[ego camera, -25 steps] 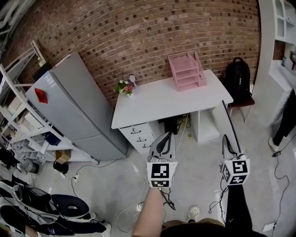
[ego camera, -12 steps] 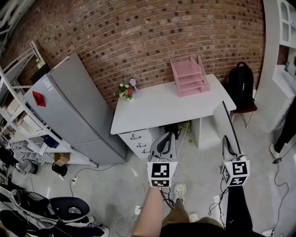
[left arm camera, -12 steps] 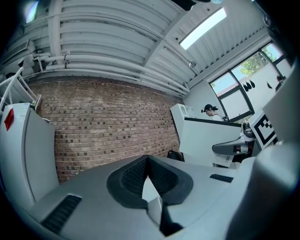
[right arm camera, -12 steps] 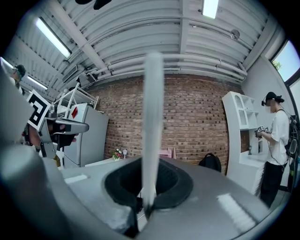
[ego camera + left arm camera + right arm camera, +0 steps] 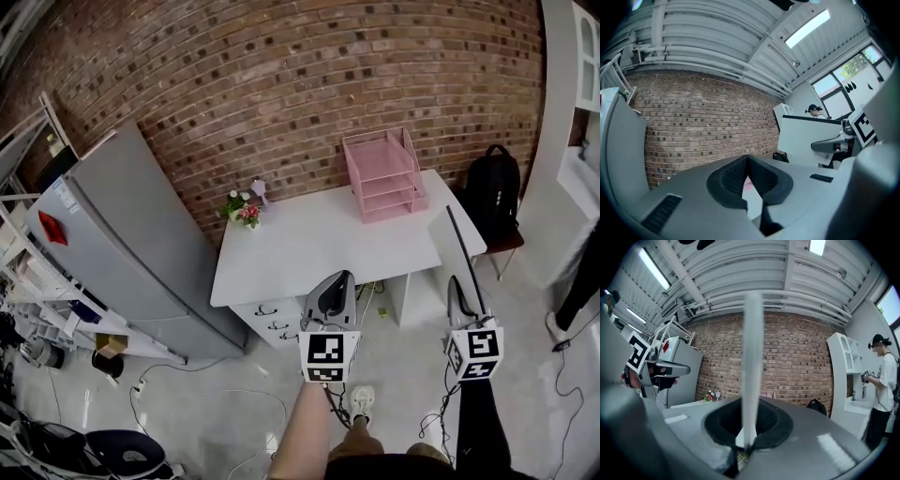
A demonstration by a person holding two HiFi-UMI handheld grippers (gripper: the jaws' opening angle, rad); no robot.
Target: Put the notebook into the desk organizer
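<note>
A pink three-tier desk organizer (image 5: 382,175) stands at the back right of a white desk (image 5: 309,234). My right gripper (image 5: 457,291) is shut on a thin white notebook (image 5: 453,262) held upright and edge-on, short of the desk's front right corner. In the right gripper view the notebook (image 5: 752,357) rises as a narrow pale strip out of the closed gripper (image 5: 751,404). My left gripper (image 5: 336,278) hovers before the desk's front edge. In its own view the left gripper (image 5: 747,158) is shut with nothing in it, and the notebook (image 5: 811,140) shows to its right.
A small pot of flowers (image 5: 242,210) sits at the desk's back left. A grey refrigerator (image 5: 122,244) stands left of the desk, with shelving beyond it. A black backpack (image 5: 497,187) rests on a chair to the right. Cables lie on the floor. A person (image 5: 881,394) stands at the far right.
The desk and organizer have drawn closer and shifted in the head view as the person steps forward. Both grippers keep their pose, the right still holding the notebook.
</note>
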